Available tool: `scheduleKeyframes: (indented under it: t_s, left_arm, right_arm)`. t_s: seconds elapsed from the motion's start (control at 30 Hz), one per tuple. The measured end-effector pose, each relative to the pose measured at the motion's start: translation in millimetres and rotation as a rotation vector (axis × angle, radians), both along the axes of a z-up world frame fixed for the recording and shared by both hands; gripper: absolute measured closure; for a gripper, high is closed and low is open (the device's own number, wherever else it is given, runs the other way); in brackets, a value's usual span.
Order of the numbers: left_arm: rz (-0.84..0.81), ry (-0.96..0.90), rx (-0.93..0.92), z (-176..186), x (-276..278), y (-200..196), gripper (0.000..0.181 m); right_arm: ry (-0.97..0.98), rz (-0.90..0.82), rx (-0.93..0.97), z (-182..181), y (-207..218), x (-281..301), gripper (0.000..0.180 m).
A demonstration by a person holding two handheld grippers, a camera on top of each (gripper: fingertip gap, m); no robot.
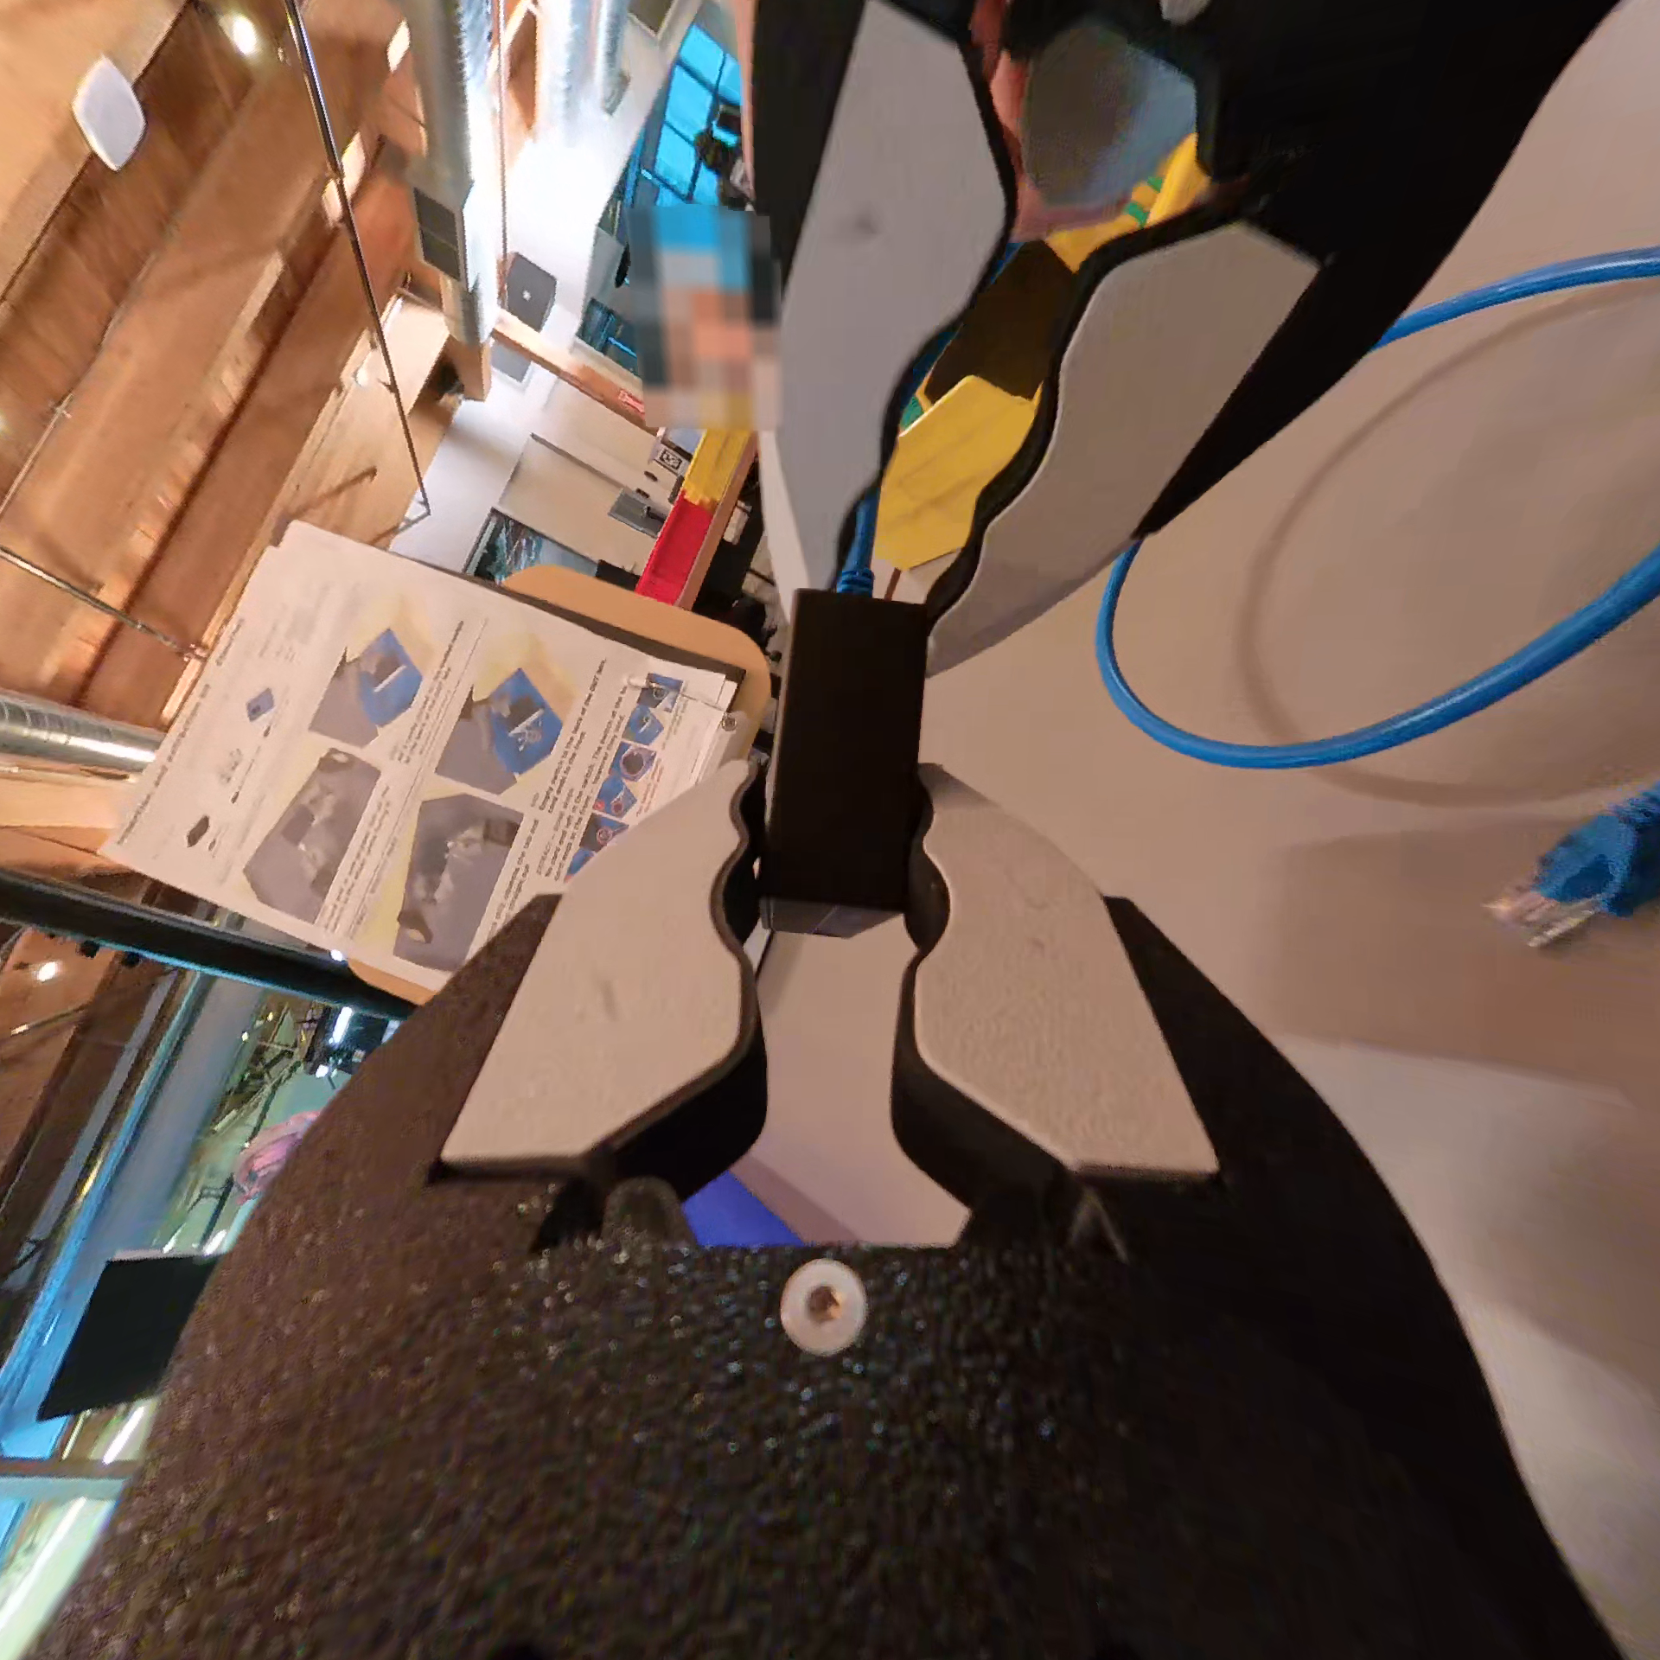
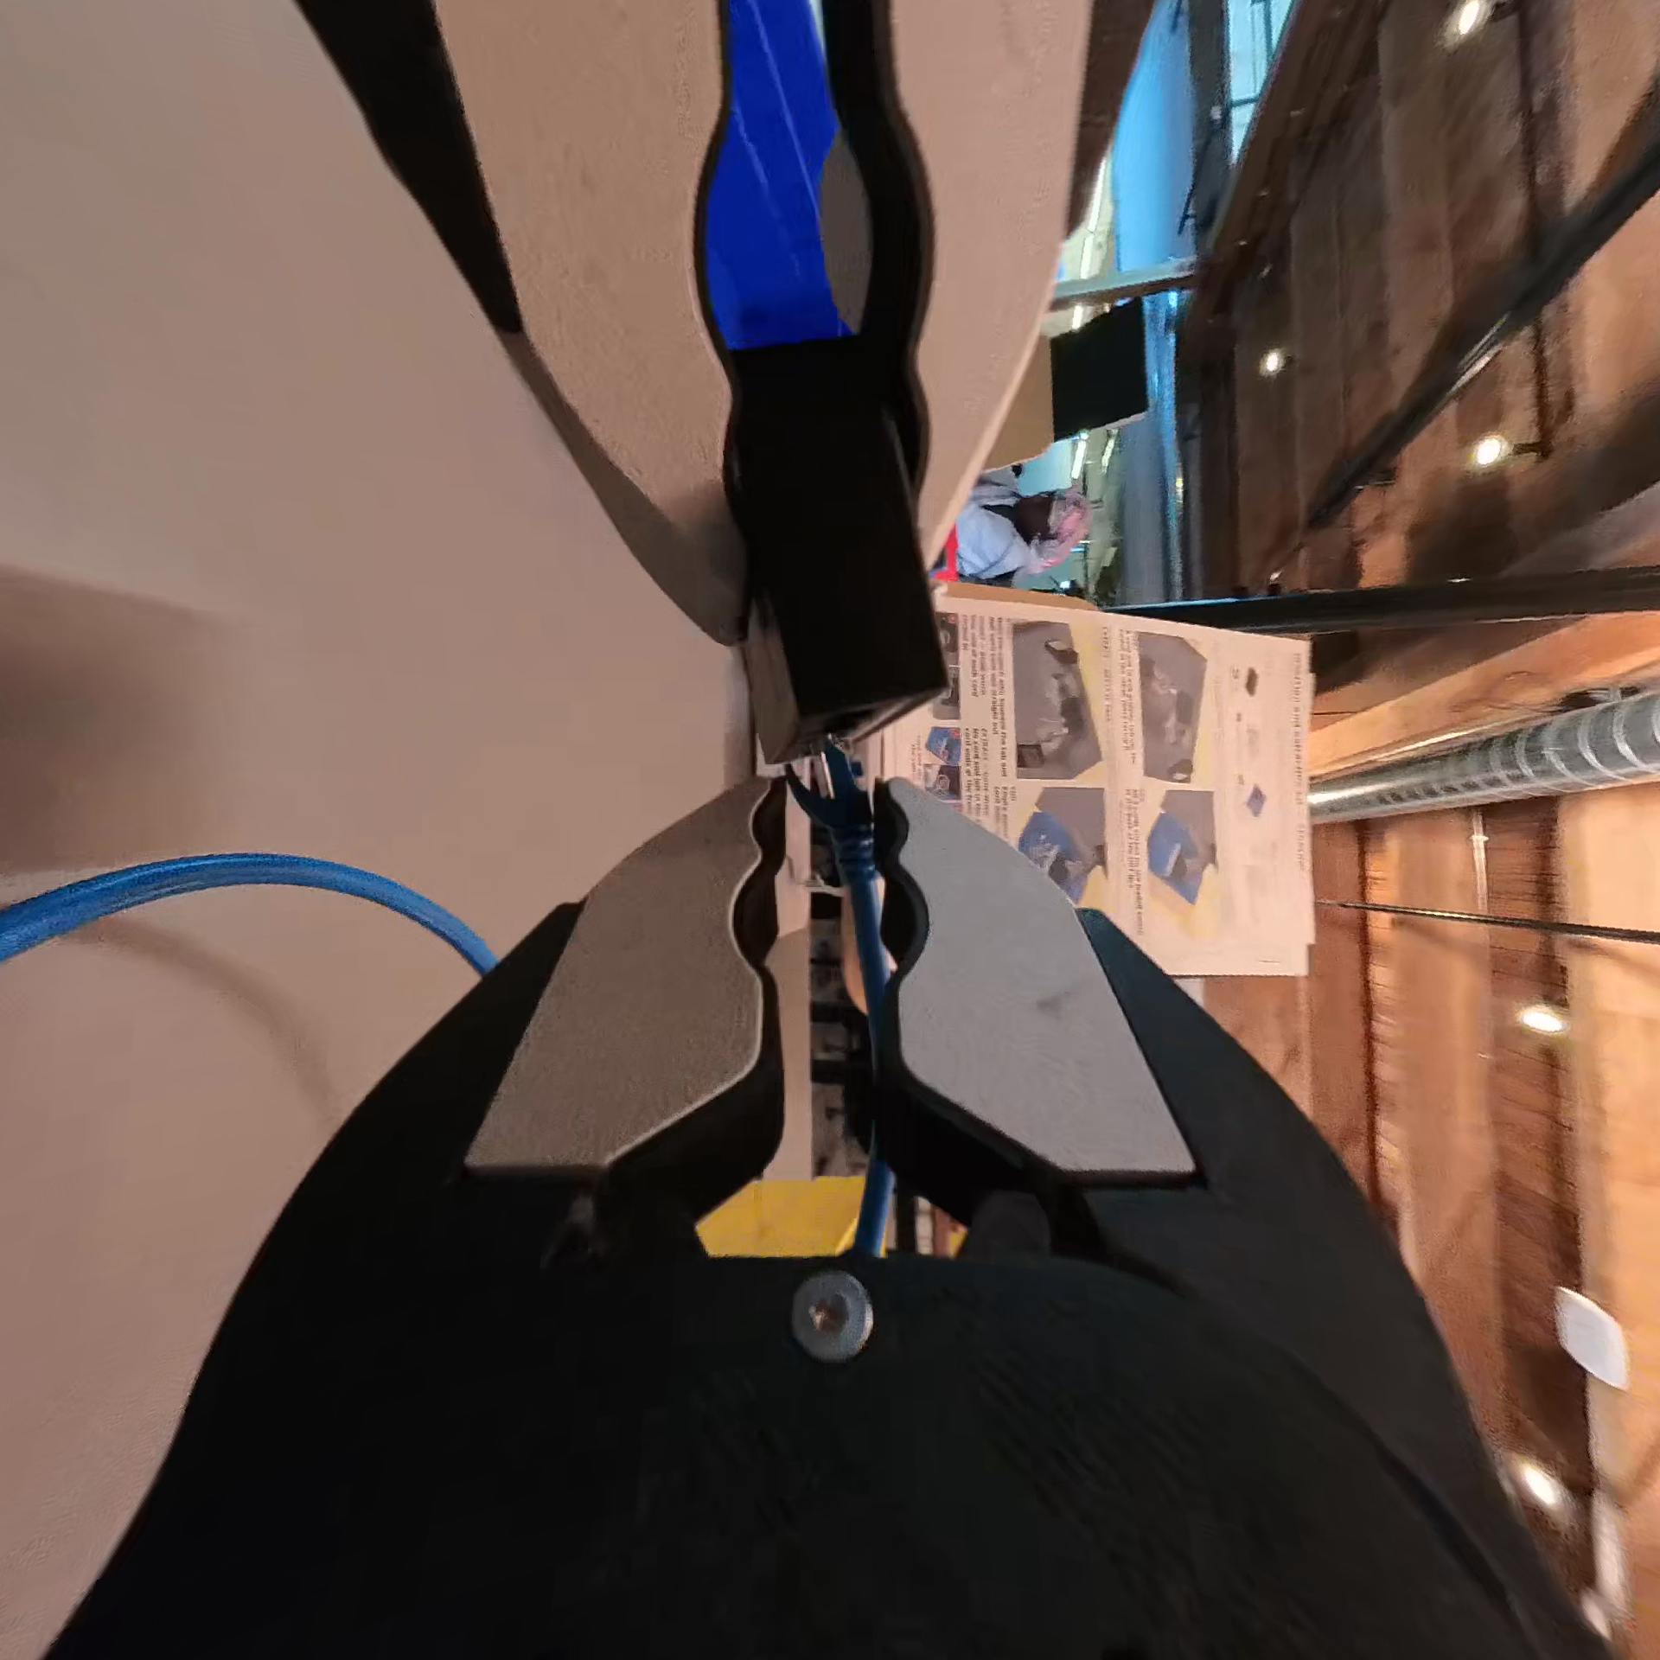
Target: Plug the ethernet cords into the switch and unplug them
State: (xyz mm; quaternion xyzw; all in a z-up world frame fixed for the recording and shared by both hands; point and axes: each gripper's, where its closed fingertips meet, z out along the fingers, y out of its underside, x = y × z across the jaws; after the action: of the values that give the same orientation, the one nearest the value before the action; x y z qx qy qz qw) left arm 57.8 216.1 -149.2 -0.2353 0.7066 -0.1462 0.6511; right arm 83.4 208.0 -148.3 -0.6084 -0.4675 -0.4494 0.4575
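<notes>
My left gripper [image 1: 840, 790] is shut on a small black switch [image 1: 844, 719] and holds it off the white table [image 1: 1347, 1033]. My right gripper [image 2: 825, 799] is shut on a blue ethernet cord [image 2: 853, 844] just behind its plug. The plug's tip is at the switch's port face [image 2: 826, 719]; I cannot tell whether it is seated. In the left wrist view the right gripper [image 1: 871, 575] faces mine from the far end of the switch. The cord's slack [image 1: 1258, 746] loops over the table. A loose blue plug end [image 1: 1572, 885] lies at the right.
A printed instruction sheet [image 1: 431, 746] on a cardboard backing stands behind the switch; it also shows in the right wrist view [image 2: 1159, 790]. A yellow object [image 1: 952, 449] sits behind the right gripper. Wooden walls and metal ducts lie beyond the table.
</notes>
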Motion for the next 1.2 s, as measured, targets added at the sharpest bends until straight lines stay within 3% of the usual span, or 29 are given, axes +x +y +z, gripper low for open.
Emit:
scheduleKeyframes:
  t_s: [0.23,0.4,0.5,0.57,0.67,0.8,0.93,0.97,1.1,1.2]
  left_arm:
    - [-0.016,0.023,0.067,-4,0,-5,0.153]
    - [-0.041,-0.077,0.112,7,-3,-6,0.149]
    - [-0.055,-0.121,0.003,8,-2,-3,0.136]
    - [-0.133,-0.107,-0.235,7,-3,-5,0.126]
    - [-0.294,-0.047,-0.755,12,-6,-8,0.117]
    - [-0.363,0.060,-1.303,10,-6,6,0.080]
    - [-0.506,0.158,-1.786,15,-8,3,0.084]
    - [-0.536,0.230,-1.877,12,-9,0,0.093]
    - [-0.561,0.428,-2.085,-2,-10,-12,0.119]
    - [-0.604,0.526,-2.243,-10,-8,-20,0.129]
  right_arm:
    - [-0.105,-0.047,0.081,-6,-2,1,0.164]
    - [-0.150,-0.063,0.191,6,-5,0,0.165]
    - [-0.160,-0.097,0.261,16,-9,6,0.165]
    - [-0.181,-0.129,0.263,17,-11,13,0.165]
    - [-0.234,-0.157,0.269,16,-14,18,0.165]
    - [-0.269,-0.171,0.280,15,-18,17,0.165]
    - [-0.324,-0.136,0.298,12,-18,4,0.165]
    - [-0.330,-0.134,0.286,9,-17,2,0.165]
    - [-0.360,-0.118,0.264,-2,-16,-3,0.165]
    - [-0.363,-0.107,0.255,-7,-16,-7,0.165]
